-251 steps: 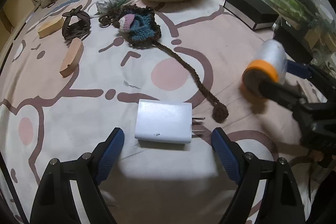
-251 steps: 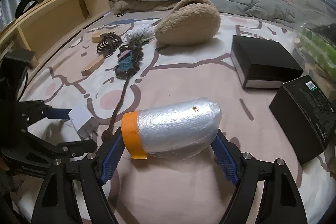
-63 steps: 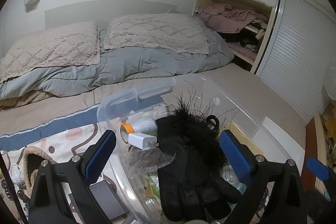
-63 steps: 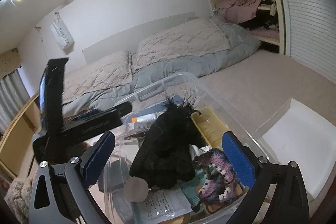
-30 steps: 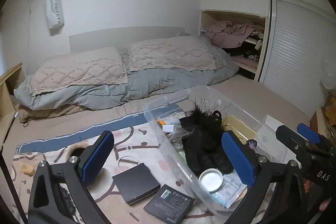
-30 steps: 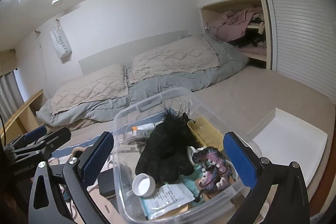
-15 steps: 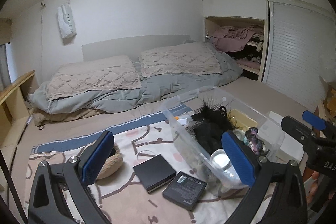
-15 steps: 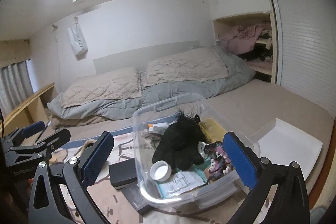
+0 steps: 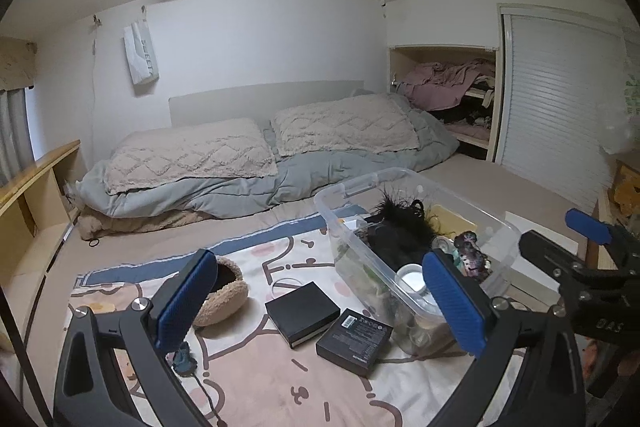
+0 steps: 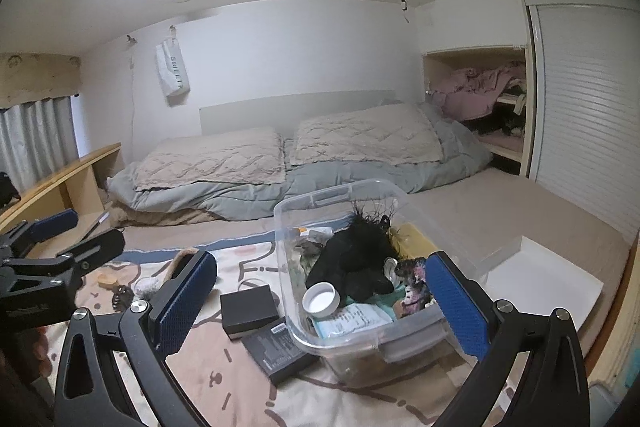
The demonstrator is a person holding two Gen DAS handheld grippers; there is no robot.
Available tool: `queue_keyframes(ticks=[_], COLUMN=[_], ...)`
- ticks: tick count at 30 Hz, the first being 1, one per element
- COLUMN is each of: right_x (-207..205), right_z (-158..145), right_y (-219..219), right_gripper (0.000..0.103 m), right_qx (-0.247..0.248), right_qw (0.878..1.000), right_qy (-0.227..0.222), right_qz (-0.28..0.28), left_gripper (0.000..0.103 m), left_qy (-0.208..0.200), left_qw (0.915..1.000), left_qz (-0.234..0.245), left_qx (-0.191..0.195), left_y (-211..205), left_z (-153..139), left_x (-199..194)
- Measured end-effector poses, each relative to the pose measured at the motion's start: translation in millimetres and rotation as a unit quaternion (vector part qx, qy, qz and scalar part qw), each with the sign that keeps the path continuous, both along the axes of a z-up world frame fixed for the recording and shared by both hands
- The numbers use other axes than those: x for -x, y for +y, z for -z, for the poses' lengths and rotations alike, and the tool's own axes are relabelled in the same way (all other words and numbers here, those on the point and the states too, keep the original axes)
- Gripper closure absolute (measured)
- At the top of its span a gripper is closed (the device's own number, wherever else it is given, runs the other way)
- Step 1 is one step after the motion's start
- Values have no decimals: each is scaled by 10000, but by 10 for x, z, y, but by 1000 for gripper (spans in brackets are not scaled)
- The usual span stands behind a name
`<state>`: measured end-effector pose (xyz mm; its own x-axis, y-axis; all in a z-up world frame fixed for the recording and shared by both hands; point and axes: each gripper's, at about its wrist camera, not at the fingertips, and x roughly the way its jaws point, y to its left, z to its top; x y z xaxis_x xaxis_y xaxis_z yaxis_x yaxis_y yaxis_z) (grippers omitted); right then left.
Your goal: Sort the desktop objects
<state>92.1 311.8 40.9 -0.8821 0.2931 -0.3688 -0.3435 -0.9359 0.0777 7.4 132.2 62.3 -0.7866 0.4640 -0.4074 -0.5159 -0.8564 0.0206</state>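
Both grippers, left gripper [image 9: 320, 301] and right gripper [image 10: 320, 301], are spread wide and empty above a patterned blanket [image 9: 280, 379] on a bed. Clear storage bin [image 10: 360, 339] holds a black fuzzy glove [image 10: 352, 259] and a white lid [image 10: 320, 299]. Two black boxes [image 9: 302, 313] lie just beside the bin. Pillows [image 9: 192, 155] and a grey duvet [image 9: 224, 195] lie against the white wall.

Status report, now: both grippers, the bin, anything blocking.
Left gripper open, empty. Right gripper open, empty. Clear plastic bin on the bed, lidless, packed. Two black boxes beside it; nothing blocking.
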Motion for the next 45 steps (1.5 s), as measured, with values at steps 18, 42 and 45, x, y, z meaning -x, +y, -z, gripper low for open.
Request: queue_keyframes(ticks=[18,42,45], right_x=[-253,-229,-227], right_z=[268,345,346], right_y=[-184,-160,-181], right_gripper=[0,0,0], right_qx=[-80,-13,-62], right_qw=[9997,9993,9992], right_qy=[-210,-382,-402], right_qz=[-75,-20,-19], left_gripper=[0,0,0], left_qy=[-437,-611,-630], left_qw=[9989,9979,9977], left_qz=[154,220,218], left_qx=[53,86,88], left_y=[-236,-309,-320], left_z=[355,429,428], left_x=[-228,-215,-205])
